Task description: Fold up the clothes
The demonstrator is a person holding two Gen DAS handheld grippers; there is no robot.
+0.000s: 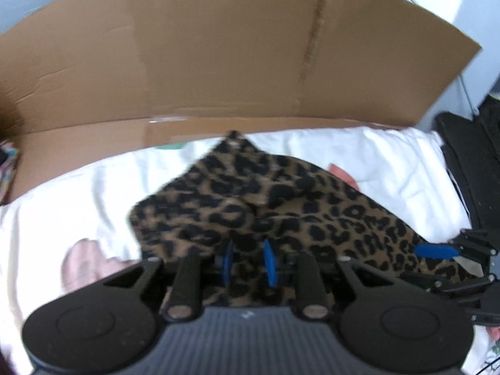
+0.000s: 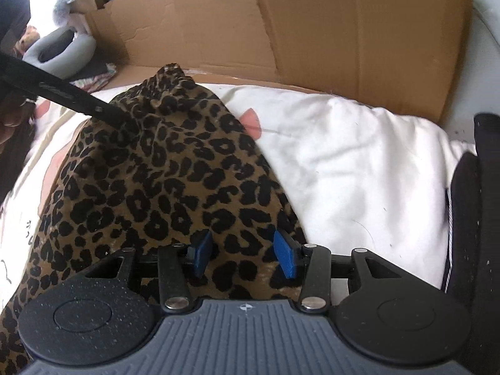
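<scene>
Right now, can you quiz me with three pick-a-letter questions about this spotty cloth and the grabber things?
1. Where does the leopard-print cloth lie?
A. On a wooden floor
B. On the white bedding
C. In a sink

2. What colour are the pads on the grabbers' fingers?
A. Red
B. Green
C. Blue

3. How does the right gripper stand?
A. Open, pads apart over the cloth
B. Shut tight, pads touching each other
C. Hidden from every view

Answers:
1. B, because white bedding shows all round the cloth's edges.
2. C, because both wrist views show blue pads on black fingers.
3. A, because a wide strip of spotty cloth shows between its two pads.
</scene>
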